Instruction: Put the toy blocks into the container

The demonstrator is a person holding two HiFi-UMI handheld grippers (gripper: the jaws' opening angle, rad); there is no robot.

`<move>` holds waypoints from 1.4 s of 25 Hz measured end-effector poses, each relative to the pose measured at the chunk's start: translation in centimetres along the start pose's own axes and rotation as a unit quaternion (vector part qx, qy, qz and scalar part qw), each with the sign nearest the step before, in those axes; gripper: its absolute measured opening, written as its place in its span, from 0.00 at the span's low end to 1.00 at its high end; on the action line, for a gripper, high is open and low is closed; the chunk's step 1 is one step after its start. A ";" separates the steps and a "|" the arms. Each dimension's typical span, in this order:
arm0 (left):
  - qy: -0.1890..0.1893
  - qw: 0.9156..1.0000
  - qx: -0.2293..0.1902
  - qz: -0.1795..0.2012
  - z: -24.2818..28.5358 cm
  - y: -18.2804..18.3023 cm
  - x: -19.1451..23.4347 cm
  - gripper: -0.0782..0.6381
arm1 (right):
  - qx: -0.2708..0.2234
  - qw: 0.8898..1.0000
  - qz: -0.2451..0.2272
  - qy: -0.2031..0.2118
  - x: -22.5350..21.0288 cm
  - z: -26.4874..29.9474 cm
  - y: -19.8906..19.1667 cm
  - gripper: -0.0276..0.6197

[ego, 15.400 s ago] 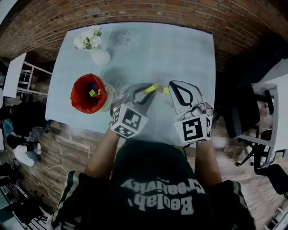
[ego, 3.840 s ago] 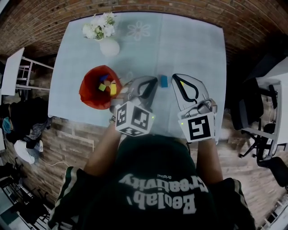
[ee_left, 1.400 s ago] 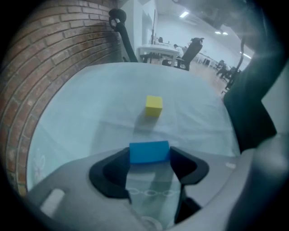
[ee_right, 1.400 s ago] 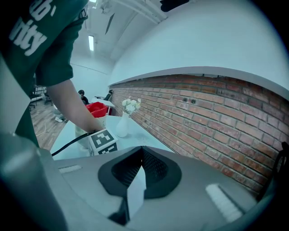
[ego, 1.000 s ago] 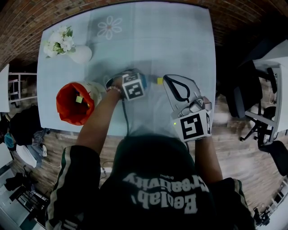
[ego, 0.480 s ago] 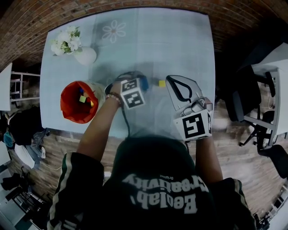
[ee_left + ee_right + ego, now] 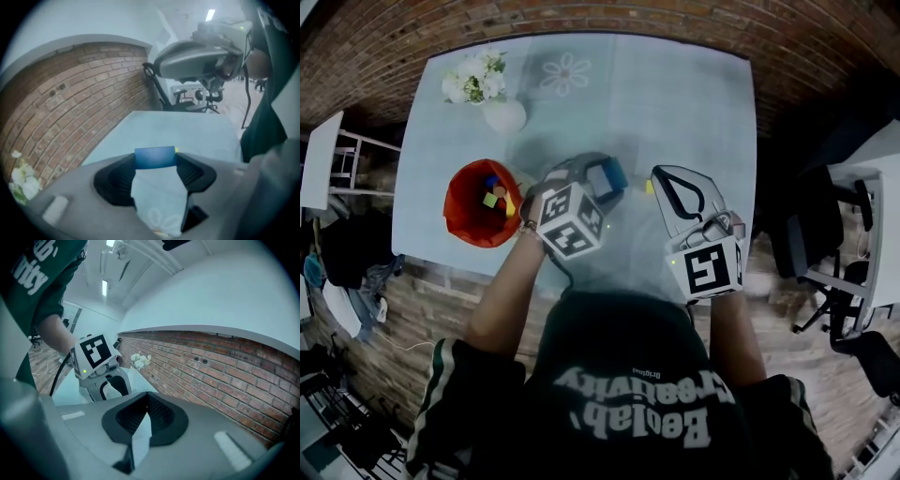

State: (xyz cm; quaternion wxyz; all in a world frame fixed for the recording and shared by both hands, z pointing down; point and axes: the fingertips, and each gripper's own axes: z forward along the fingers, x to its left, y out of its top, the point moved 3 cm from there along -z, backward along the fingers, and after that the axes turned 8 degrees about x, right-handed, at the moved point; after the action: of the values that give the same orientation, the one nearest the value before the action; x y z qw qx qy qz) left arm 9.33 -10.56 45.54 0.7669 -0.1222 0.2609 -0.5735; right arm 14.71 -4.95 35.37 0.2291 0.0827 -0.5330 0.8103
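Observation:
My left gripper [image 7: 602, 180] is shut on a blue block [image 7: 609, 174], held just above the pale blue table [image 7: 675, 103]. In the left gripper view the blue block [image 7: 154, 156] spans the gap between the two jaws, with the tabletop showing beneath it. A small yellow block [image 7: 649, 187] lies on the table beside the tip of my right gripper [image 7: 660, 178], which is shut and holds nothing. The red container [image 7: 461, 214] stands at the table's left, with several coloured blocks inside it.
A white vase of white flowers [image 7: 487, 94] stands at the back left of the table, beyond the container. A brick wall runs behind the table. Office chairs [image 7: 825, 234] stand off to the right. The table's near edge is close to my grippers.
My left gripper has risen off the table with the blue block in it and tilted. The right gripper and the yellow block have stayed where they were.

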 end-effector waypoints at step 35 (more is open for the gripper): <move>0.206 0.947 -0.194 -0.153 -15.4 -1.4 1.4 0.49 | -0.068 0.997 -0.030 0.035 4.3 1.5 7.6 0.05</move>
State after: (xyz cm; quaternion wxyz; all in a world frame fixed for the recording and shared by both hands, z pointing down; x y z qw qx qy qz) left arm 0.15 -10.56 33.00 0.5610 -0.1856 0.4977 -0.6349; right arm 7.32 -7.55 31.36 0.2773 0.0547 -0.5755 0.7674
